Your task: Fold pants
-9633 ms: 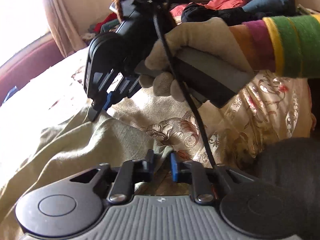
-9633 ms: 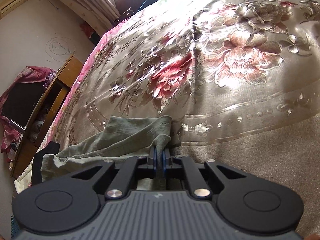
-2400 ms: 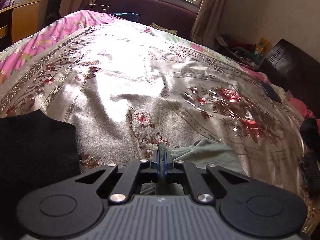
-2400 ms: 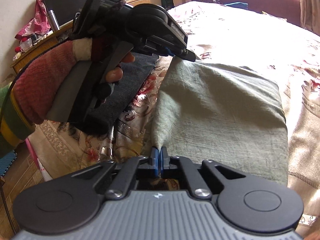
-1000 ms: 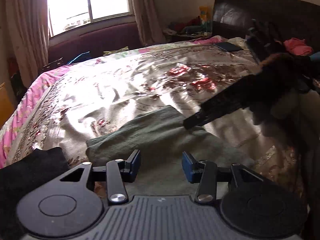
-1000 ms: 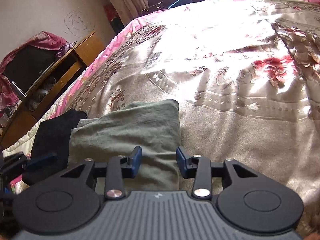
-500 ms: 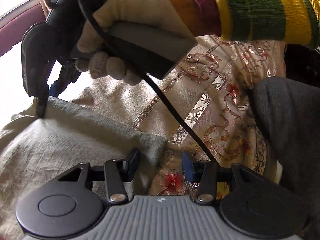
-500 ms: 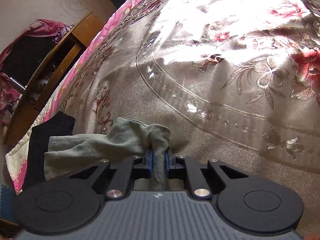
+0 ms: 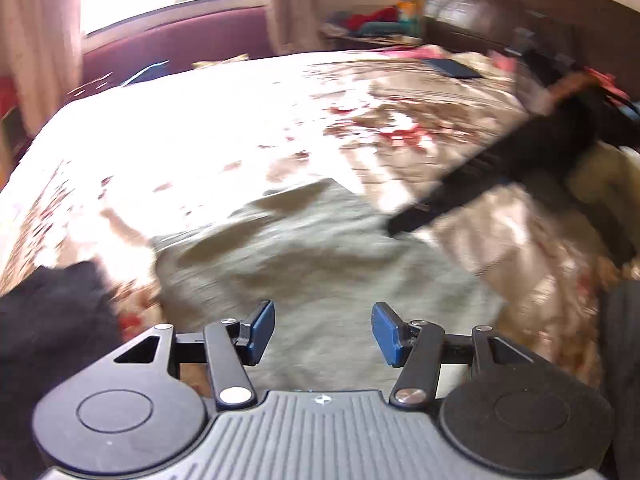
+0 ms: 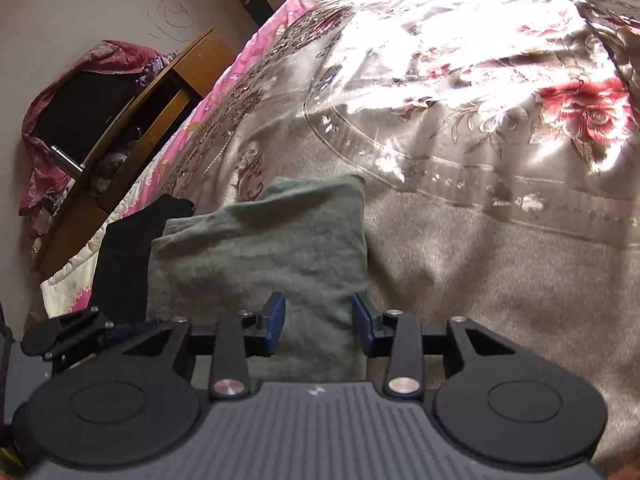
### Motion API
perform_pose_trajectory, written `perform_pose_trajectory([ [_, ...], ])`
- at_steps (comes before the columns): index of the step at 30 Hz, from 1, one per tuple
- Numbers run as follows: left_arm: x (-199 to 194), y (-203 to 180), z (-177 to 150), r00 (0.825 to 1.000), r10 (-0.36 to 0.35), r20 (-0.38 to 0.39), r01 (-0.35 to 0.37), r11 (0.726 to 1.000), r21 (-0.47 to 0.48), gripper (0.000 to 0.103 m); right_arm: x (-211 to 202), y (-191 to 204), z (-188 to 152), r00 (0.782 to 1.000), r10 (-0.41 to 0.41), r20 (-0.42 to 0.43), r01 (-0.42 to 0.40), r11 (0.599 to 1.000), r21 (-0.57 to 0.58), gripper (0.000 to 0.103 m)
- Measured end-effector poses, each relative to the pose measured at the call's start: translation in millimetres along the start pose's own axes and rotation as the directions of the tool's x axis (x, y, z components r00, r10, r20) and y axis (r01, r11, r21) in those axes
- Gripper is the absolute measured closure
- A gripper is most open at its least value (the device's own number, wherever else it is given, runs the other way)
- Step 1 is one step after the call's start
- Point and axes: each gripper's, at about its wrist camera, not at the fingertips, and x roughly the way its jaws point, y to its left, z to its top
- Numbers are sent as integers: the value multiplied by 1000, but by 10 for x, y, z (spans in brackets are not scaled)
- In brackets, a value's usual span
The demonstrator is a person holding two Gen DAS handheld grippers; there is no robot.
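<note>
Both grippers (image 9: 323, 332) (image 10: 319, 322) angled down — over pants (image 10: 272, 248)

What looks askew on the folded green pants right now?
The folded pants lie fairly square on the bedspread, but the upper layer's left edge sits inset, leaving a lower layer showing. Nothing else stands out.

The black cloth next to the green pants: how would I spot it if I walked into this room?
Find the bed with the shiny flowered cover, then the folded green pants near its edge. The black cloth lies beside them, on the side nearer the wooden desk. It is the only plain dark piece on that bright cover.
</note>
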Motion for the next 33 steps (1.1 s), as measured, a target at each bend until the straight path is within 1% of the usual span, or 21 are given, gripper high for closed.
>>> perform_pose_trajectory([
  [1,43,201,-18,998,58,-1,-58,996,-75,37,20,17,-92,1000,-13,-17,13,1000,-7,63],
  [3,137,427,-16,993,115,-12,-116,979,-170,37,83,17,-207,999,-19,-35,18,1000,-7,61],
  [4,202,557,-4,994,110,-14,-110,970,-215,37,109,7,-239,999,-12,-30,12,1000,8,61],
  [6,287,677,33,998,57,7,-53,961,-270,37,139,-4,-233,999,17,-27,-16,999,32,61],
  [7,376,732,64,1000,23,3,-22,954,-299,37,132,-8,-212,999,32,-24,-31,999,43,61],
  [8,463,751,90,1000,15,-5,-16,952,-305,37,121,-28,-186,998,59,-17,-58,997,54,61],
  [10,549,809,89,1000,6,-5,-7,952,-307,37,119,-96,-144,998,67,-3,-67,995,77,61],
  [11,573,827,109,1000,-4,0,4,949,-315,39,132,-135,-127,998,64,5,-64,994,93,61],
  [12,571,823,133,1000,-10,7,12,949,-314,41,155,-173,-120,997,79,13,-80,990,112,61],
  [14,551,747,205,1000,-6,25,13,959,-283,50,198,-205,-134,995,96,31,-99,985,143,74],
  [15,540,728,236,1000,-8,30,16,963,-269,51,217,-204,-142,995,96,30,-99,984,151,85],
  [16,535,714,274,999,-15,32,23,966,-259,55,214,-199,-146,994,101,30,-104,982,157,88],
  [18,555,713,341,999,-34,37,43,967,-253,58,129,-206,-139,993,110,39,-115,980,161,92],
  [20,611,722,424,996,-71,54,83,963,-255,61,-13,-232,-137,994,100,51,-106,982,153,93],
  [22,711,681,509,993,-98,67,111,964,-242,61,-171,-288,-134,995,74,62,-83,986,147,94],
  [24,861,617,585,992,-110,59,120,971,-209,61,-269,-353,-97,997,33,70,-43,988,146,94],
  [25,928,591,610,993,-104,50,111,976,-188,61,-274,-388,-71,997,13,72,-24,989,149,92],
  [26,969,586,632,995,-95,41,100,980,-174,61,-251,-416,-52,997,20,70,-31,985,171,90],
  [28,948,657,649,994,-97,41,103,978,-184,61,-161,-444,-47,996,70,61,-81,974,210,86],
  [31,861,799,641,997,-69,39,75,980,-184,61,-12,-346,-74,995,88,50,-96,979,180,83],
  [33,857,877,644,998,-55,39,62,981,-185,61,87,-311,-81,994,98,43,-105,974,199,83],
])
